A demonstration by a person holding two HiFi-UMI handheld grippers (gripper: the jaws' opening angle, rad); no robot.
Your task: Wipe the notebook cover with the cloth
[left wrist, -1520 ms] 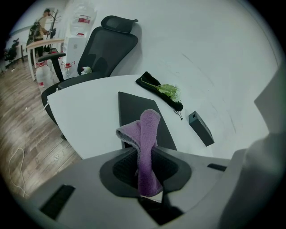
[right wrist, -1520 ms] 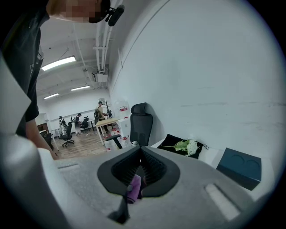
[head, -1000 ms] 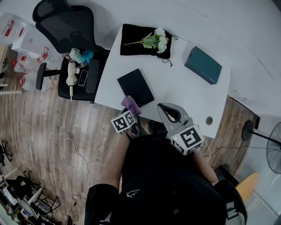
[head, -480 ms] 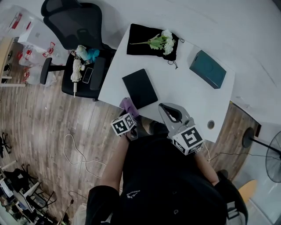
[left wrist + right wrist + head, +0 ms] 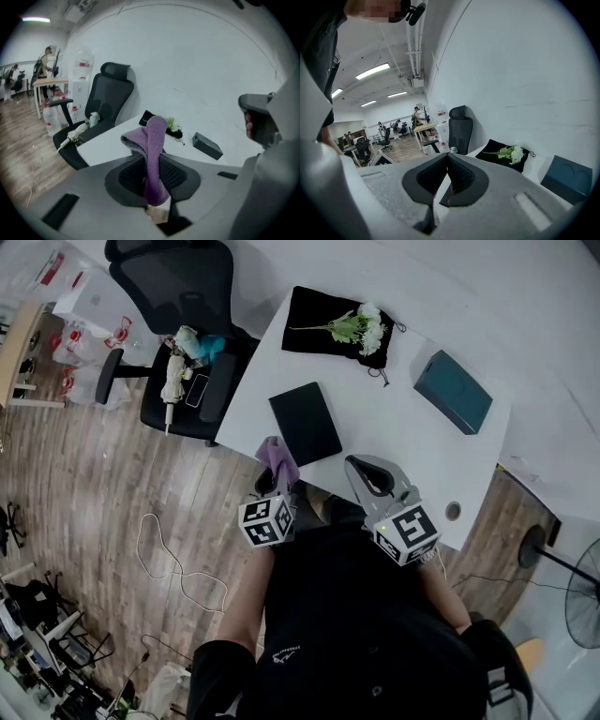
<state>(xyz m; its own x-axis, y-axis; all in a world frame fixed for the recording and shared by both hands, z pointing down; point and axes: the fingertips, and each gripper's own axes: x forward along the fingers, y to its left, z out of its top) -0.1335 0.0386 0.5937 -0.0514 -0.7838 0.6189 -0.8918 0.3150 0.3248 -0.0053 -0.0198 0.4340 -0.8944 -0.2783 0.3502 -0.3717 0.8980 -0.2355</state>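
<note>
Purple cloth clamped in left gripper fingers at table edge, near notebook; right gripper fingers together.

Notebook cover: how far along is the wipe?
Done: the cloth is picked up, clamped in the left tongs. In hand: those tongs hover at the table's near edge, just short of the notebook. Left: the whole wipe; the cloth isn't on the cover yet. The right tongs are shut and empty.
</note>
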